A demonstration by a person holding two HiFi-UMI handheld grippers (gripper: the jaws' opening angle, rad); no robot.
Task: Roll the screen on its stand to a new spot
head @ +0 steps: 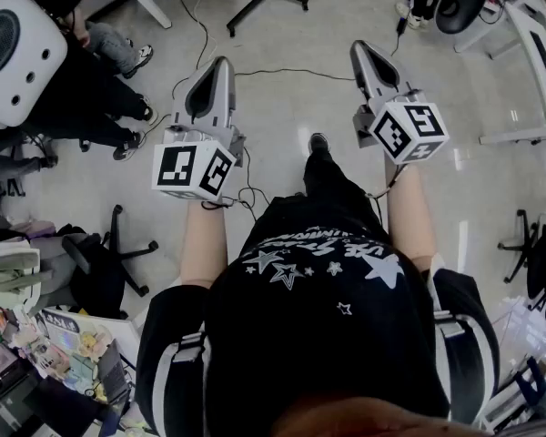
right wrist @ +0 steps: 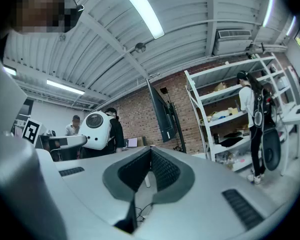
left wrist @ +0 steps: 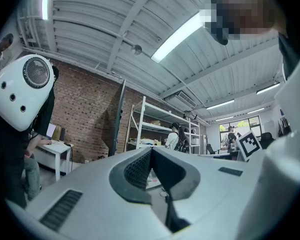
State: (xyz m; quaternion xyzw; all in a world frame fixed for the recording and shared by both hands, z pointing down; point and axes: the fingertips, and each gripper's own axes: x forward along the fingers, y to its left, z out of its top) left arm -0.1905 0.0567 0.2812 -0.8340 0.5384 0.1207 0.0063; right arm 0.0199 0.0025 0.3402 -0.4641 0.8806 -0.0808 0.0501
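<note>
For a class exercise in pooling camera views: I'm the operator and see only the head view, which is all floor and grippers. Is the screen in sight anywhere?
Observer: Yes. The right gripper view shows the screen, dark and nearly edge-on, in front of a brick wall.
Operator: What stands beside it?
Observer: To its right in that view there is white shelving, with a person standing at it.
</note>
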